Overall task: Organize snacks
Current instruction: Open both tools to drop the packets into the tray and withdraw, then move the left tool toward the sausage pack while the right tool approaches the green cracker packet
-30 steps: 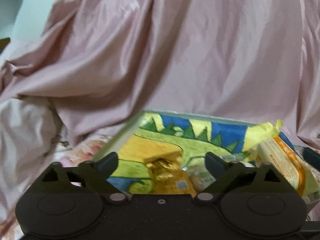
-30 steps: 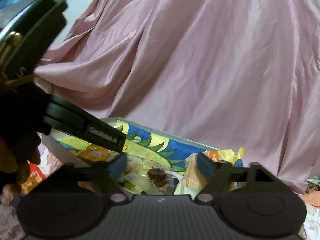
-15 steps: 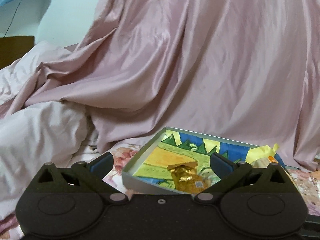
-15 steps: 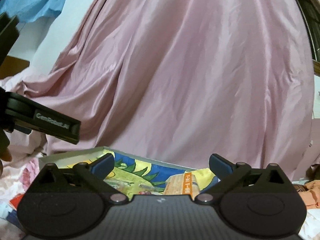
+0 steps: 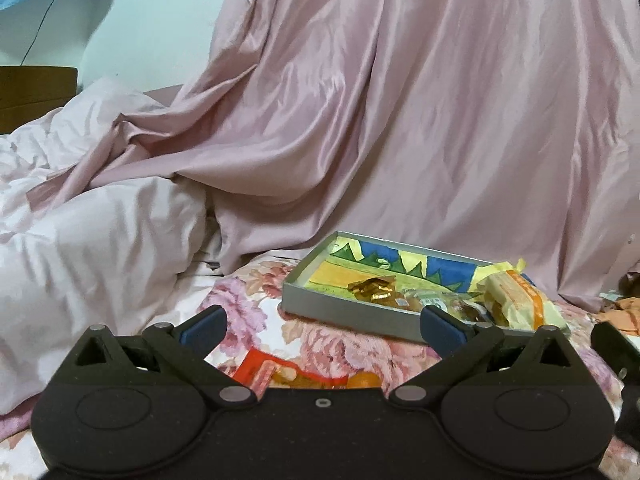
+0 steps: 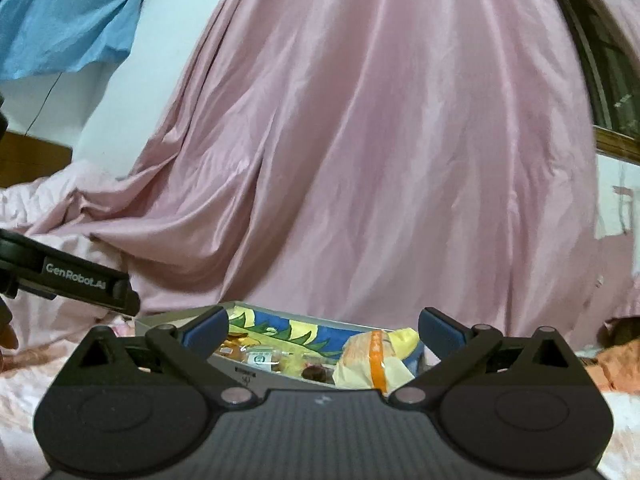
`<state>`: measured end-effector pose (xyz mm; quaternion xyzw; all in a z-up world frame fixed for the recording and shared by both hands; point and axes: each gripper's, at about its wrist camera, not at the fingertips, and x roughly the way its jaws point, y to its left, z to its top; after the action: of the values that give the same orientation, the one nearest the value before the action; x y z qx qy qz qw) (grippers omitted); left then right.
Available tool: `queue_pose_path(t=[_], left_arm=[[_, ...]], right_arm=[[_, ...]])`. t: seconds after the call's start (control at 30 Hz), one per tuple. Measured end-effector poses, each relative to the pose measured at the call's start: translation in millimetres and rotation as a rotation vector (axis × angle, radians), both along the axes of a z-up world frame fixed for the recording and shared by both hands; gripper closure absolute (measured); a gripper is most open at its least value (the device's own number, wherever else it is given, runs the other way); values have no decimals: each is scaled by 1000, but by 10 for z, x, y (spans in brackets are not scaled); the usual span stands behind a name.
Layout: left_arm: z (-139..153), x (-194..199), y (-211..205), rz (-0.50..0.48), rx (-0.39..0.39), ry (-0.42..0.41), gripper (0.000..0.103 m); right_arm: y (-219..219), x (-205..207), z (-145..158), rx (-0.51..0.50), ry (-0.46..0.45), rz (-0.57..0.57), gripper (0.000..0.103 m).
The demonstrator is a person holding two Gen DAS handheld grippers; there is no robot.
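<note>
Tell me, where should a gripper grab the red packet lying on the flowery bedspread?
Probably by the near edge of the red packet. It lies flat on the flowered bedspread, just ahead of the open left gripper, outside the gray box. Come from above, tilted forward, so one finger slides under that thin edge; its near part is hidden.

A shallow grey cardboard tray (image 5: pixel 344 312) has a floor painted in blue, green and yellow zigzags. In it lie a gold foil wrapper (image 5: pixel 374 289) and, on the right, a pale yellow packet with an orange stripe (image 5: pixel 520 300). The near bedsheet with pink roses (image 5: pixel 340 344) carries a red-orange packet (image 5: pixel 272 368); far behind hangs glossy pink cloth (image 5: pixel 420 120).
</note>
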<state>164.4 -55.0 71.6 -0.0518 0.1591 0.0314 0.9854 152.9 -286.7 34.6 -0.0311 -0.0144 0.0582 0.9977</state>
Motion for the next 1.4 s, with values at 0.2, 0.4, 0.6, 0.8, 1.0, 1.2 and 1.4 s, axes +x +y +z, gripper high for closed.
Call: queue_pose_path(t=[0.2, 0.4, 0.6, 0.8, 1.0, 1.2, 1.4], left_arm=[[-123, -422, 147, -23, -3, 10, 1], [-357, -713, 249, -28, -12, 41, 1], [-588, -780, 229, -30, 14, 99, 1], [-704, -811, 248, -41, 25, 140, 1], [-767, -790, 275, -31, 5, 178, 1], [-835, -781, 225, -37, 29, 205, 1], [-866, -766, 176, -44, 46, 224, 1]], right_arm=[[-55, -422, 20, 35, -17, -16, 0], [-61, -656, -20, 35, 53, -17, 0], [20, -779, -101, 6, 141, -4, 0], [255, -599, -289, -127, 344, -14, 0], [348, -494, -421, -169, 455, -16, 0], [351, -355, -537, -182, 555, -34, 0], [309, -287, -565, -161, 592, -41, 0]])
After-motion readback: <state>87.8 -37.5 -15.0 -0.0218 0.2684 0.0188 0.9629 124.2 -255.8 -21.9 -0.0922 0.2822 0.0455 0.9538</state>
